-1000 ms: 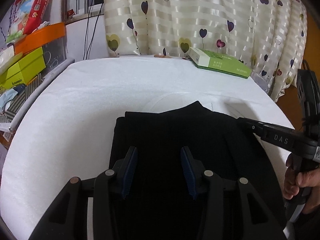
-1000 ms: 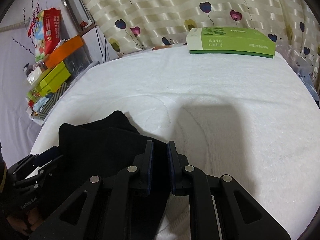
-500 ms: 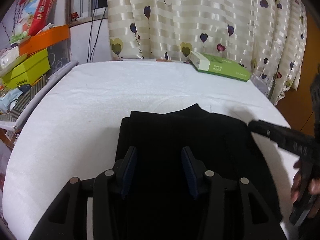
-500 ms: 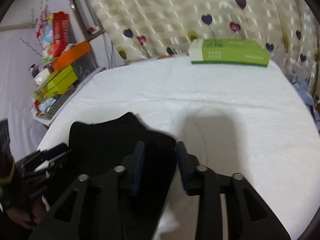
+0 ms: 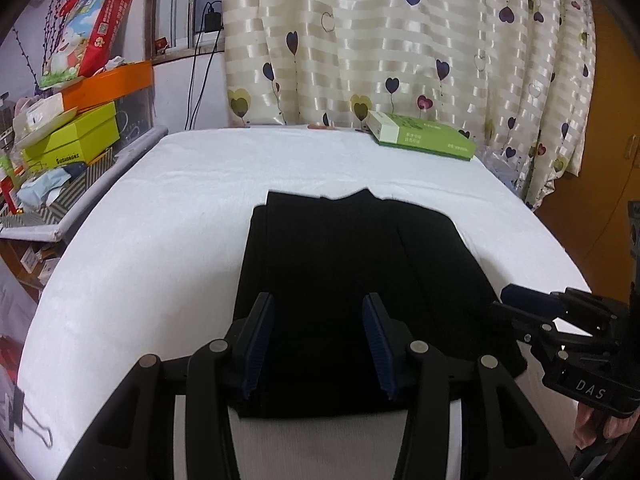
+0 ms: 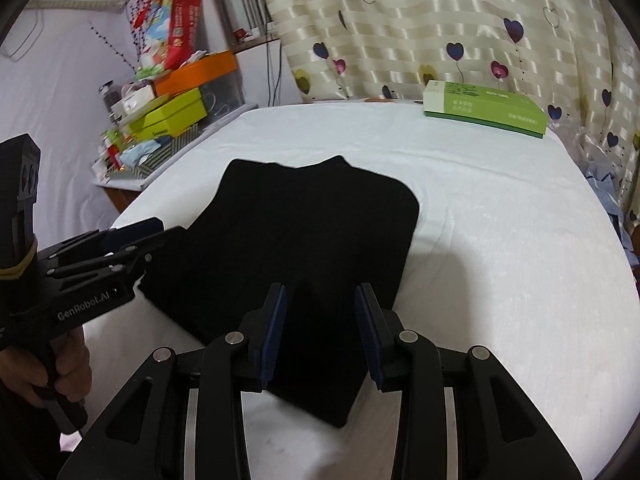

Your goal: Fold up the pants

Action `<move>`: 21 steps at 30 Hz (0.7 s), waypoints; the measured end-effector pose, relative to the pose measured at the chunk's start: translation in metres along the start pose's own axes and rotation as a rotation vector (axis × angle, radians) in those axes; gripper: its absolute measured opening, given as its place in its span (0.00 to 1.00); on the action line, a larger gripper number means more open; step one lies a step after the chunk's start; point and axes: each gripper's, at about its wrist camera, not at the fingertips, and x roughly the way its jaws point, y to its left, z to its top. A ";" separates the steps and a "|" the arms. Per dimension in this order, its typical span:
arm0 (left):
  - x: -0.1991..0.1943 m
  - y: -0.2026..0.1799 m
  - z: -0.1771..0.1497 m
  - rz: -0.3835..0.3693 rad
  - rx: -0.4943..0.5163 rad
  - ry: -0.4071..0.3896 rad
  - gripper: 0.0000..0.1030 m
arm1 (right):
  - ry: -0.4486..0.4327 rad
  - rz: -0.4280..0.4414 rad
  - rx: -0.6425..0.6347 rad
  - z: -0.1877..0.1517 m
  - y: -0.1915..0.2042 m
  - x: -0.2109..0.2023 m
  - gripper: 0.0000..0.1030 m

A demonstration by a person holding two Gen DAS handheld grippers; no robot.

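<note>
The black pants (image 5: pixel 352 264) lie folded into a flat, roughly rectangular stack on the white bed (image 5: pixel 160 216). My left gripper (image 5: pixel 318 338) hovers open above the stack's near edge, nothing between its blue pads. The right wrist view shows the same pants (image 6: pixel 304 232) with my right gripper (image 6: pixel 320 330) open over their near right corner, also empty. Each gripper appears in the other's view: the right gripper (image 5: pixel 516 300) at the pants' right edge, the left gripper (image 6: pixel 136 236) at their left edge, each held by a hand.
A green and white box (image 5: pixel 420 138) rests at the bed's far end by a heart-patterned curtain (image 5: pixel 400 40). Stacked boxes and clutter (image 5: pixel 68 120) fill a shelf left of the bed. A binder clip (image 5: pixel 28 428) lies at the near left.
My right gripper has opened and let go of the pants, then drawn back. Both grippers have pulled back and up from the folded stack, which stays put.
</note>
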 end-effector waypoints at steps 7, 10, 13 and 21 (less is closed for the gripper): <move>0.003 0.000 -0.013 0.009 0.003 0.026 0.48 | 0.037 -0.016 -0.021 -0.012 0.006 0.009 0.36; 0.004 0.000 -0.017 0.013 0.006 0.027 0.48 | 0.042 -0.025 -0.033 -0.015 0.007 0.011 0.36; 0.007 -0.001 -0.021 0.022 0.014 0.028 0.48 | 0.037 -0.019 -0.022 -0.017 0.006 0.013 0.36; 0.010 -0.002 -0.025 0.019 0.023 0.018 0.48 | 0.038 0.017 0.010 -0.017 0.001 0.015 0.37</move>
